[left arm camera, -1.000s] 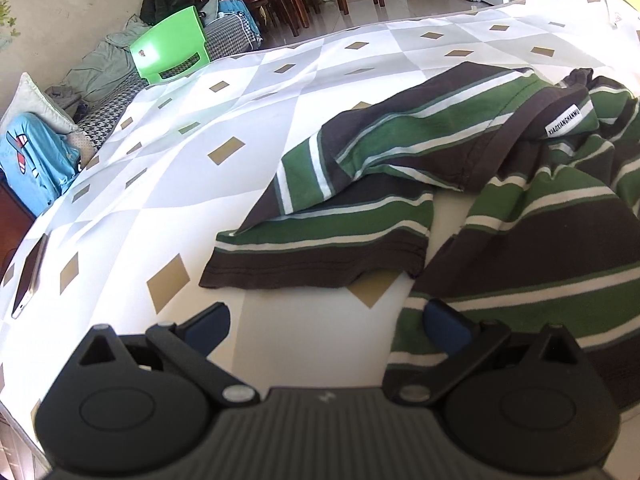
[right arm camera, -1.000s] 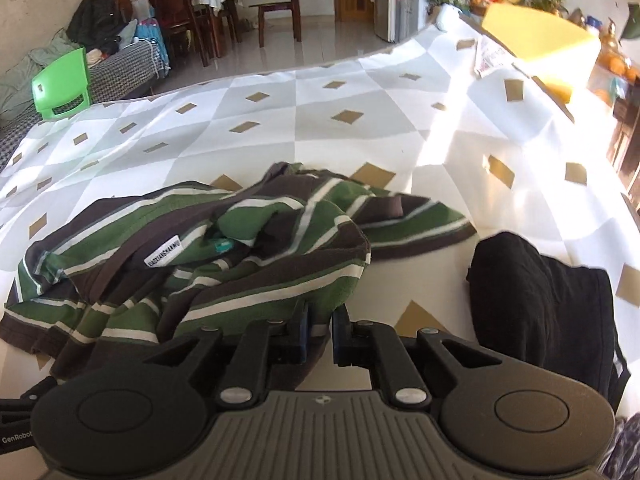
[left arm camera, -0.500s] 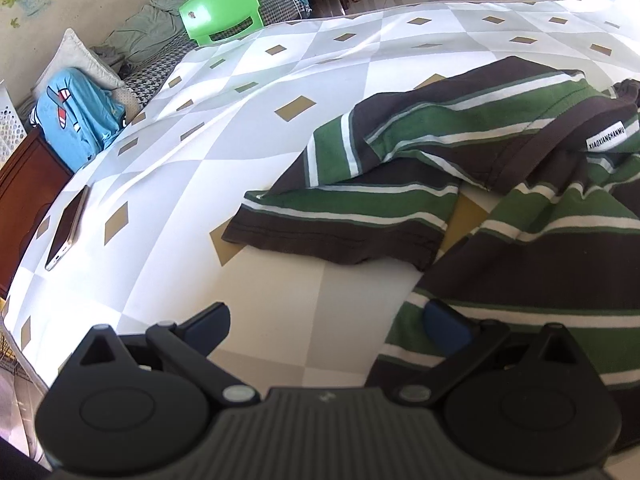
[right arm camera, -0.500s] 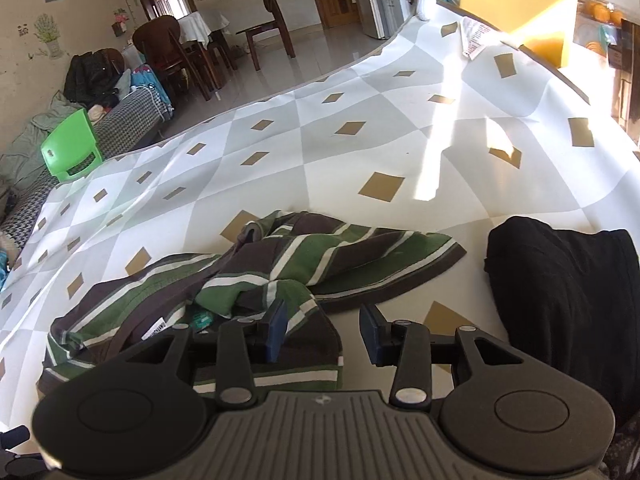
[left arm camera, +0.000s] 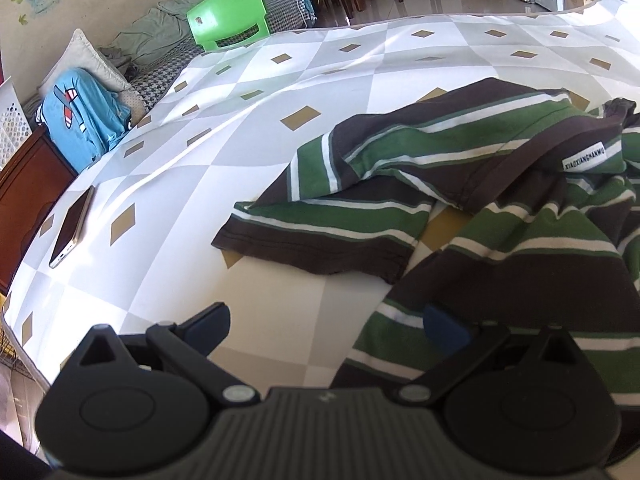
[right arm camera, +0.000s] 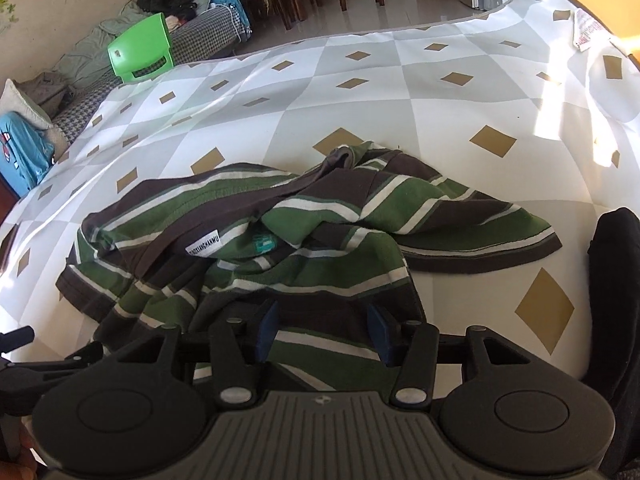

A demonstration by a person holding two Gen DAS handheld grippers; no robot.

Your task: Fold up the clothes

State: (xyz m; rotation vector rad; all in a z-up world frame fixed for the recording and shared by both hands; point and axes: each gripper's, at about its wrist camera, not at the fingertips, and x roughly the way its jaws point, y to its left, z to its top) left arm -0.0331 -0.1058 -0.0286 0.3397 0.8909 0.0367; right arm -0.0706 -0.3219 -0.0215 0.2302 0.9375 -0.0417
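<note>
The shirt [right arm camera: 304, 232] was striped in green and dark brown with thin white lines between the bands, and its hem and sleeve edge [left arm camera: 316, 246] were plain dark brown. A white label [right arm camera: 204, 245] with dark lettering sat at its neck, beside a small teal tag [right arm camera: 265, 245]. The cloth on the table [left arm camera: 224, 148] carried white and pale grey diamonds, each with a small tan diamond at its centre. A black garment [right arm camera: 616, 280] lay at the right. Both grippers were black with dark blue pads [right arm camera: 267, 326]. The chair [left arm camera: 228, 16] was bright green, the bag [left arm camera: 82, 118] light blue with red and white marks, and the phone [left arm camera: 72, 226] dark with a silver edge.
</note>
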